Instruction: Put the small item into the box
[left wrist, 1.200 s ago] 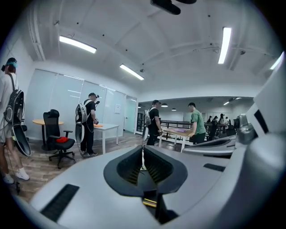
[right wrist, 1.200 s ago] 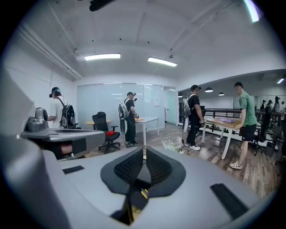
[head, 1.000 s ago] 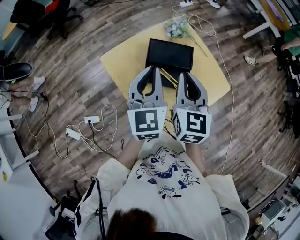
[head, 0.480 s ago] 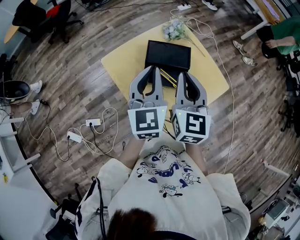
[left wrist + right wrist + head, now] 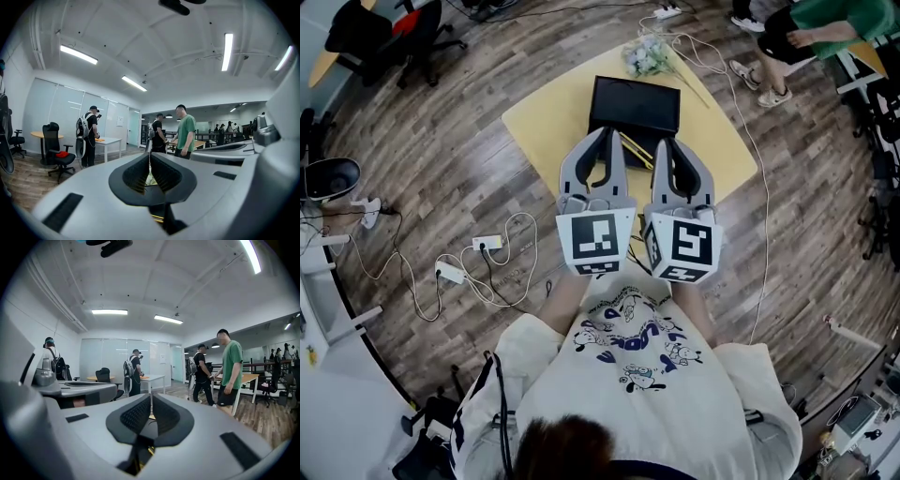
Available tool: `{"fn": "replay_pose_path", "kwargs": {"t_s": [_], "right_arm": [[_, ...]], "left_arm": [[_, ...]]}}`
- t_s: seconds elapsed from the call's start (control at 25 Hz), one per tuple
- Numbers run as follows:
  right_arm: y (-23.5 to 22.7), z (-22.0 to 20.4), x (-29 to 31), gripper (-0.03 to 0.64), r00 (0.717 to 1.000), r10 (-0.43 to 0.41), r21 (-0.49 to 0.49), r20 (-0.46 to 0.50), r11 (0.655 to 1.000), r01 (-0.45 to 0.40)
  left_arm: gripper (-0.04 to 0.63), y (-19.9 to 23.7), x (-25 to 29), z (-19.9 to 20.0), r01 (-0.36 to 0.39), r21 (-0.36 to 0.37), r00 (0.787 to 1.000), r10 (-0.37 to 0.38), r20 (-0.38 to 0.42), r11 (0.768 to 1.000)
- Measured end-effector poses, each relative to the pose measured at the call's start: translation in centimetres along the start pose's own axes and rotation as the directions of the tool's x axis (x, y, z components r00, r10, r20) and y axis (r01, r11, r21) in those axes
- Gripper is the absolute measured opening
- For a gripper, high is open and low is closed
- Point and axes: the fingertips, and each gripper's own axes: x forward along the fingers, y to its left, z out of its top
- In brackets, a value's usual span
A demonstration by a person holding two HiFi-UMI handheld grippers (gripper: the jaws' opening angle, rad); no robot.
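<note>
A black box [image 5: 637,106] with a dark flat top lies on a low yellow table [image 5: 546,122]. Thin yellow sticks [image 5: 636,150] lie on the table just in front of the box, partly hidden between my two grippers. My left gripper [image 5: 606,137] and right gripper [image 5: 668,146] hang side by side over the table's near edge and point toward the box. In the left gripper view the left gripper [image 5: 149,154] has its jaws closed together with nothing held. The right gripper [image 5: 151,397] looks the same, shut and empty. Both gripper views look out level across the room.
A bunch of pale flowers [image 5: 650,56] lies at the table's far corner. A power strip with cables [image 5: 484,242] lies on the wood floor to the left, and a white cable [image 5: 751,141] runs past the table's right side. A person in green [image 5: 825,19] is at the top right.
Both grippers stay nearly still over the table's near edge. The person in green has come further into view at the top right.
</note>
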Motion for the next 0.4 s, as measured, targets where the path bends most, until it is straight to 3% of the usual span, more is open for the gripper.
{"fn": "replay_pose_path", "kwargs": {"t_s": [0.4], "right_arm": [[-0.26, -0.28, -0.03, 0.035, 1.000, -0.010, -0.004, -0.008, 1.000, 0.010]], "left_arm": [[0.025, -0.39, -0.19, 0.15, 0.009, 0.006, 1.000, -0.009, 0.008, 1.000]]}}
